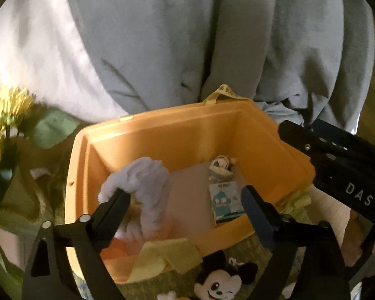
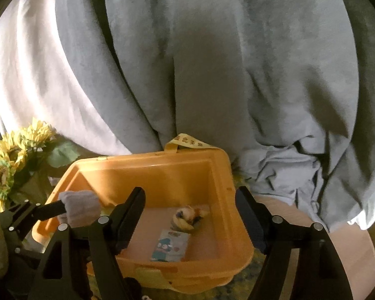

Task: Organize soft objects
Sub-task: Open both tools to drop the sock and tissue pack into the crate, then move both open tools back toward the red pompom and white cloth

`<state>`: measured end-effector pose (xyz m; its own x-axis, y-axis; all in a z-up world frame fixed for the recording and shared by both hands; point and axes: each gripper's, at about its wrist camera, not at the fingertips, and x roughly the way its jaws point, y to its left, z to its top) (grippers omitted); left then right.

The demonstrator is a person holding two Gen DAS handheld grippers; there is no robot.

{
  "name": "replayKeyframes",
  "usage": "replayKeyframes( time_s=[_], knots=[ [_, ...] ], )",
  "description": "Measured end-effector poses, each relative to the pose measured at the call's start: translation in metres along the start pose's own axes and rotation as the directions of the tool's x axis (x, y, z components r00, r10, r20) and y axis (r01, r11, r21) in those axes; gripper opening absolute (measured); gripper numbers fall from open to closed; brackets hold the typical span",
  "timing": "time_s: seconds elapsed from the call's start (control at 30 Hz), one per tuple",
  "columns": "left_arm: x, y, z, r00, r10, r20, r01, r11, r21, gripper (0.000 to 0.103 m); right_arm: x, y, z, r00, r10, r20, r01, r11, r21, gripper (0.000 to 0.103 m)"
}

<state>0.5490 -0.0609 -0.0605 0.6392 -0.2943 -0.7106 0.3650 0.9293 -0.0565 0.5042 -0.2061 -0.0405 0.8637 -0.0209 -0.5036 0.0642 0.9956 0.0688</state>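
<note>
your left gripper (image 1: 185, 200) gapes wide above the orange bin (image 1: 187, 122), a lavender fuzzy cloth (image 1: 142, 175) draped on one finger; your right gripper (image 2: 190, 207) is also wide, empty.

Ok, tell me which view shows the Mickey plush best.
The left wrist view: the Mickey plush lies face-up just outside the orange bin, face clearly readable. The right wrist view shows at most a dark scrap at its bottom edge, unidentifiable.
</note>
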Motion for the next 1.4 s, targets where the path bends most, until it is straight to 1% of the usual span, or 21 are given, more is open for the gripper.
replayKeyframes(
  time_s=[0.13, 0.2, 0.33, 0.43, 0.57, 0.63, 0.77, 1.1, 1.23, 1.4],
  knots=[
    [-0.004, 0.001, 0.002, 0.998, -0.030, -0.056, 0.029, 0.999, -0.029, 0.092, -0.005, -0.004, 0.001, 1.000, -0.006, -0.013, 0.007, 1.000, 0.023, 0.075],
    [-0.009, 0.000, 0.002, 0.998, -0.026, -0.063, 0.024, 0.999, -0.036, 0.093, -0.008, -0.004, 0.000, 1.000, -0.002, -0.018, 0.002, 1.000, 0.030, 0.075],
    [-0.020, -0.002, 0.003, 0.996, -0.052, -0.072, 0.049, 0.998, -0.042, 0.093, -0.018, -0.004, 0.000, 0.999, -0.018, -0.027, 0.019, 0.999, 0.037, 0.075],
    [-0.037, -0.005, 0.002, 0.999, -0.023, -0.028, 0.023, 1.000, -0.018, 0.094, -0.028, -0.005, 0.000, 0.999, -0.024, -0.024, 0.026, 0.998, 0.051, 0.075],
    [-0.055, -0.009, 0.002, 1.000, -0.014, 0.010, 0.014, 1.000, -0.003, 0.095, -0.042, -0.003, -0.001, 1.000, -0.026, -0.005, 0.026, 0.999, 0.047, 0.075],
    [-0.063, -0.011, 0.003, 0.999, 0.007, 0.032, -0.007, 1.000, 0.005, 0.095, -0.049, -0.002, -0.002, 1.000, -0.021, 0.006, 0.021, 0.999, 0.050, 0.075],
    [-0.079, -0.014, 0.001, 0.997, 0.012, 0.076, -0.012, 1.000, -0.007, 0.095, -0.063, -0.002, -0.002, 1.000, -0.023, 0.021, 0.022, 0.998, 0.055, 0.075],
    [-0.127, -0.028, -0.017, 0.980, 0.067, 0.189, -0.068, 0.998, -0.003, 0.095, -0.102, -0.003, -0.009, 0.998, -0.031, 0.063, 0.028, 0.998, 0.057, 0.075],
    [-0.143, -0.036, -0.029, 0.972, 0.092, 0.217, -0.093, 0.996, -0.003, 0.095, -0.117, -0.005, -0.017, 0.997, -0.037, 0.072, 0.032, 0.998, 0.058, 0.075],
    [-0.160, -0.047, -0.046, 0.966, 0.113, 0.234, -0.116, 0.993, -0.003, 0.095, -0.132, -0.008, -0.027, 0.997, -0.035, 0.069, 0.031, 0.998, 0.058, 0.075]
  ],
)
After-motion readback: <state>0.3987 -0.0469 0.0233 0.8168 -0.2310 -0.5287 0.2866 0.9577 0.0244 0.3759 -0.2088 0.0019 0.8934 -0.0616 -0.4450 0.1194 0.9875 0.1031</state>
